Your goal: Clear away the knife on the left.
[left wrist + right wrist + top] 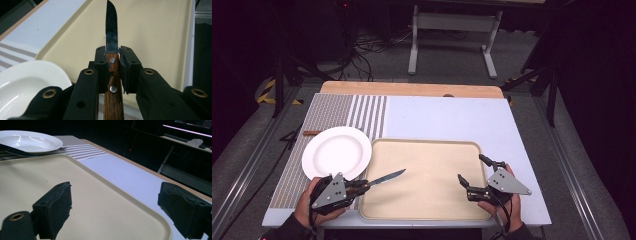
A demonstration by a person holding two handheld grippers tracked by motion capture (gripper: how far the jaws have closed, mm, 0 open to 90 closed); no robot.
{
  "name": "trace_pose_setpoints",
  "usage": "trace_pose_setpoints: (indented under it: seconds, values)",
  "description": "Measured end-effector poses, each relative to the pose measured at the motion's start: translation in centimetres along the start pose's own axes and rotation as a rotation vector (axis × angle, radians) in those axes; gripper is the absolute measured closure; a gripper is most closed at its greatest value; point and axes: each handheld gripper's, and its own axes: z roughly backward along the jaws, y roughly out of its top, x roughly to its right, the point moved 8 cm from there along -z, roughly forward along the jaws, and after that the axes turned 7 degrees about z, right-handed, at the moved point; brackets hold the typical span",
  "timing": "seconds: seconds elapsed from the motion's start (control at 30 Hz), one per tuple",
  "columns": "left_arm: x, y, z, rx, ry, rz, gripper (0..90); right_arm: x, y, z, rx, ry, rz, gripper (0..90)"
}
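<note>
dark room, grey floor (452,60), white desk frame (454,22), cables (367,47)

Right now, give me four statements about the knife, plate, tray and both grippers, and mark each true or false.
1. The left gripper is shut on the knife's wooden handle. True.
2. The knife blade points over the white plate. False: it reaches over the beige tray.
3. The right gripper holds a fork. False: its jaws stand open and hold nothing.
4. The plate sits left of the tray, on the striped mat. True.
</note>
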Motion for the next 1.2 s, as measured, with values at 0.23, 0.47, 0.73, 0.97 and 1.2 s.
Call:
trace_pose_setpoints:
  seconds: [0.23, 0.47, 0.73, 0.97, 1.2]
  values:
    - [-0.1, 1.6, -2.5, -0.006, 0.001, 0.003, 77.6, 0.1, -0.1, 0.0, -0.003, -0.010, 0.002, 12.5]
    - [-0.1, 2.7, -4.4, -0.026, 0.008, 0.019, 77.5, 0.0, -0.1, -0.1, -0.006, 0.000, 0.003, 12.5]
    - [0.4, 3.7, -6.2, -0.040, 0.000, 0.047, 77.5, -0.1, -0.2, -0.2, -0.011, 0.005, 0.005, 12.3]
    - [1.5, 3.4, -7.7, -0.076, -0.028, 0.055, 77.5, -0.3, -0.3, -0.2, -0.014, 0.014, 0.016, 12.3]
    - [2.3, 2.8, -8.4, -0.113, -0.048, 0.051, 77.4, -0.5, -0.4, -0.4, -0.026, 0.016, 0.025, 12.3]
